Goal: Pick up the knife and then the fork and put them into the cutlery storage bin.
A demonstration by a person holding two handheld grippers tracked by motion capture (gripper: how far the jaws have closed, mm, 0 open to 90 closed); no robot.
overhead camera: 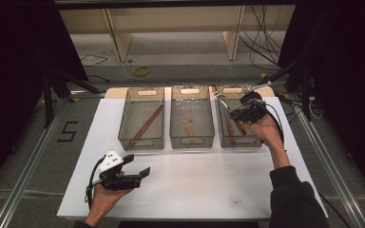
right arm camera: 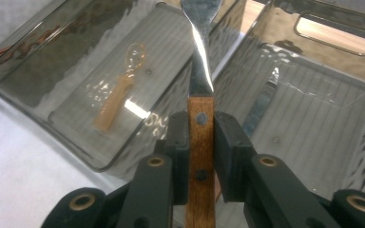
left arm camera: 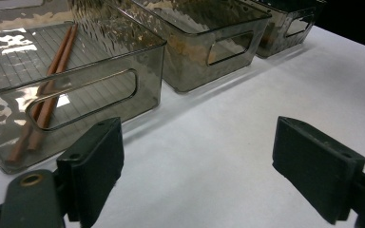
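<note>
1. Right gripper (right arm camera: 201,137): jaws clamped on the wooden handle of a knife (right arm camera: 201,90), one jaw on each flat side; the metal blade points up and away from the jaws.
2. In the high view the right gripper (overhead camera: 244,110) hangs over the right bin (overhead camera: 224,137), held by the right hand (overhead camera: 265,127).
3. A second utensil (right arm camera: 259,111) with a metal blade lies on the floor of that right bin.
4. Middle bin (overhead camera: 191,139): a pale wooden spoon (right arm camera: 119,95) lies flat on its floor.
5. Left bin (overhead camera: 141,141): a pair of brown chopsticks (left arm camera: 47,90) lies on a diagonal.
6. Left gripper (left arm camera: 197,161): jaws spread wide, nothing between them, low over the white tabletop (overhead camera: 195,185), just short of the left bin's front wall.
7. All three bins sit side by side along the far part of the tabletop.
</note>
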